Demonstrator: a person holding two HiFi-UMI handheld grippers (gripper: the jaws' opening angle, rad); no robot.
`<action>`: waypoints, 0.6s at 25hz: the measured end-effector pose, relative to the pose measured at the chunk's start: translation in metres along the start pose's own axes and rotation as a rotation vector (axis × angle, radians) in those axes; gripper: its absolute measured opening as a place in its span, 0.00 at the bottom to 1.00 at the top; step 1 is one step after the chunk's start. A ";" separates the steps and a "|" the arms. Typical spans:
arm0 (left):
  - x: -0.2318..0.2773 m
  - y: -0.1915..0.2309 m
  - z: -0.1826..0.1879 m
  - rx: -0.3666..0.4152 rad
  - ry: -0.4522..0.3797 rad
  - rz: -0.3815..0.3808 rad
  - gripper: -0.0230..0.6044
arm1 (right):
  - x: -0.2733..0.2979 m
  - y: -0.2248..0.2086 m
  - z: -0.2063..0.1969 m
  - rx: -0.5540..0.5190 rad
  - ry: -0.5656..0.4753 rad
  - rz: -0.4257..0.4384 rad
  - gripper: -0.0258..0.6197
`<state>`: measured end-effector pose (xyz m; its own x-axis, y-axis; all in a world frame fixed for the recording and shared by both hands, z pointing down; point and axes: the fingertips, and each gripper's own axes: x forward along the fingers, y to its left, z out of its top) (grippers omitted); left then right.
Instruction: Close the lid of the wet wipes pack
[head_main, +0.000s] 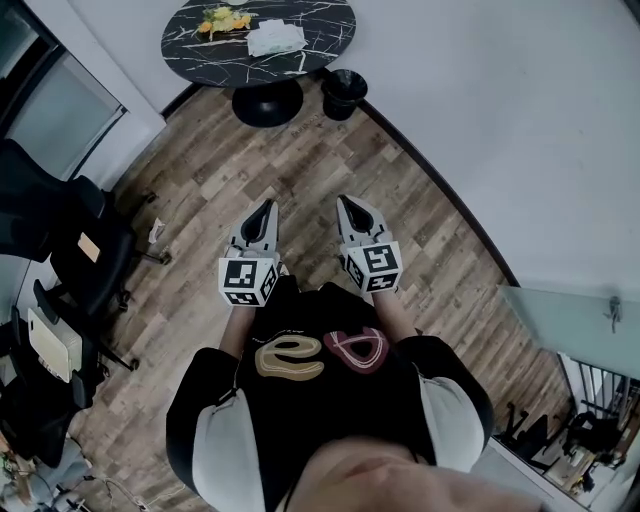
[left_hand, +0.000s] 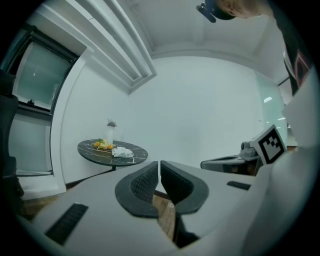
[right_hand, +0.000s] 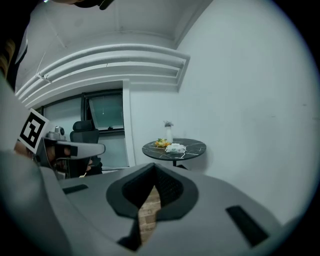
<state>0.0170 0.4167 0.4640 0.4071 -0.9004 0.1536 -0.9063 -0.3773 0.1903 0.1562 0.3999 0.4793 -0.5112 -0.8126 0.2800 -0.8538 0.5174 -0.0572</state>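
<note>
My left gripper (left_hand: 159, 164) has its 2 fingers (left_hand: 143, 184) clenched on nothing, and my right gripper (right_hand: 152, 166) is clenched empty too (tips meeting). Both hover side by side over the wooden floor (head_main: 300, 170). Well ahead of the fingers, the wet wipes pack (head_main: 274, 38) lies on the round black desk (head_main: 325, 25), just beside something yellow and green (head_main: 218, 20). I cannot tell whether its lid is open.

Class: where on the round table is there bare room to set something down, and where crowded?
Bare: the near rim of the table, before the wet wipes pack, and its right side. Crowded: the far left, around the food.
</note>
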 end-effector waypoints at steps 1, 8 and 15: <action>0.003 0.006 0.001 0.006 0.007 -0.006 0.08 | 0.005 0.002 0.001 0.000 0.000 -0.008 0.06; 0.013 0.037 0.004 0.021 0.034 -0.036 0.08 | 0.029 0.019 0.005 0.008 -0.005 -0.049 0.06; 0.020 0.042 0.008 0.013 0.020 -0.077 0.08 | 0.048 0.024 0.007 0.000 0.016 -0.052 0.06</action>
<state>-0.0139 0.3813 0.4676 0.4774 -0.8643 0.1585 -0.8738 -0.4479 0.1896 0.1109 0.3711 0.4849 -0.4645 -0.8341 0.2975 -0.8792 0.4745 -0.0423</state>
